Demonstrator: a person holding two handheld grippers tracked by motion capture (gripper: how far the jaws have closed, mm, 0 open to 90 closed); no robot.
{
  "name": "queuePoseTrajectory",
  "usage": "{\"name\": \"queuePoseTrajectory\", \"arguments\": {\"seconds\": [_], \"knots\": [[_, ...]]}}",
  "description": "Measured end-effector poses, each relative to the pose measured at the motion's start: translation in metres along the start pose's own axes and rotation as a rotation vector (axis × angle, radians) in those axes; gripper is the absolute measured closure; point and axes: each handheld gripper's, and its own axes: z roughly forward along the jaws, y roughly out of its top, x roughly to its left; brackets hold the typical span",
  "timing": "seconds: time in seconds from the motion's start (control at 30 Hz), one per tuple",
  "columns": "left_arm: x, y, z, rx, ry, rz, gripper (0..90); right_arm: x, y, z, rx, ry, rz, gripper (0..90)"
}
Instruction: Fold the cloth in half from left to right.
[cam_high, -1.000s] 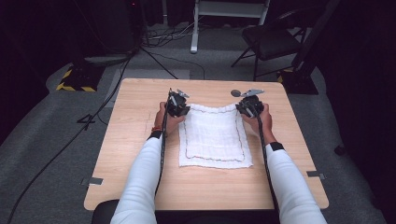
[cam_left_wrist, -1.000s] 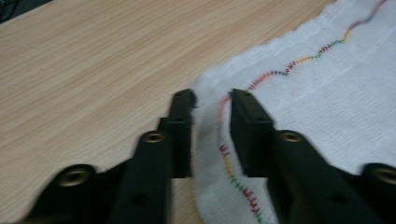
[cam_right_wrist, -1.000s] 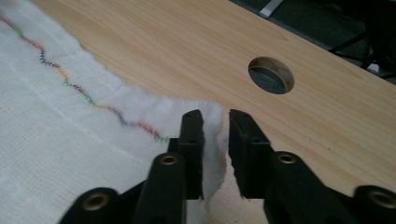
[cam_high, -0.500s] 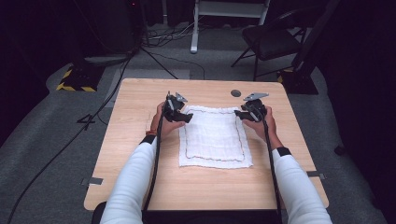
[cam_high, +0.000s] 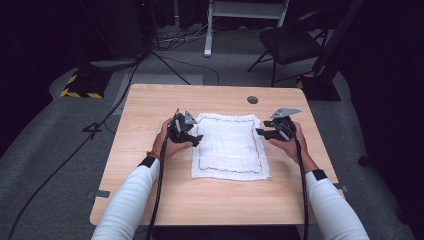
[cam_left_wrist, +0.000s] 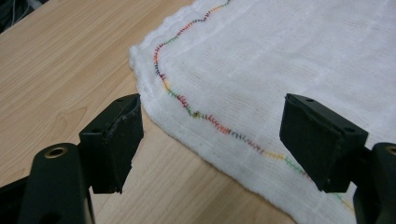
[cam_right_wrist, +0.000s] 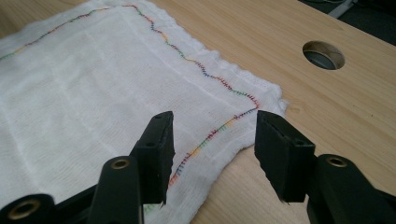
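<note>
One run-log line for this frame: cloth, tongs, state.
cloth: flat on table | left tongs: open, just opening, nothing gripped, at left edge | right tongs: open, just opening, nothing gripped, at far right corner

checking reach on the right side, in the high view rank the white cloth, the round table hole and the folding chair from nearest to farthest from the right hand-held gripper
1. White cloth: just left of the right hand-held gripper, whose open jaws point at its edge.
2. Round table hole: on the tabletop beyond the gripper, toward the far edge.
3. Folding chair: on the floor past the table, far right.

A wooden table (cam_high: 150, 200) with a cable hole (cam_high: 252, 100); a chair (cam_high: 290, 45) behind.
</note>
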Motion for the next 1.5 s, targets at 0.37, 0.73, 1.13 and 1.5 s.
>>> {"name": "queuePoseTrajectory", "arguments": {"seconds": [0.37,0.73,1.13,1.5], "knots": [[-0.014,-0.016,-0.026,-0.003,-0.020,0.034,21.2,0.013,-0.010,-0.023,-0.014,0.029,-0.038,43.7],[-0.026,-0.032,-0.039,0.010,-0.037,0.045,20.9,0.023,-0.018,-0.036,-0.011,0.044,-0.072,41.4],[0.004,-0.032,-0.023,0.012,-0.013,-0.067,21.2,0.090,-0.004,-0.013,-0.028,0.208,-0.171,43.2],[0.039,0.000,0.028,0.011,0.023,-0.170,21.6,0.169,0.017,0.039,-0.004,0.386,-0.303,45.2]]}}
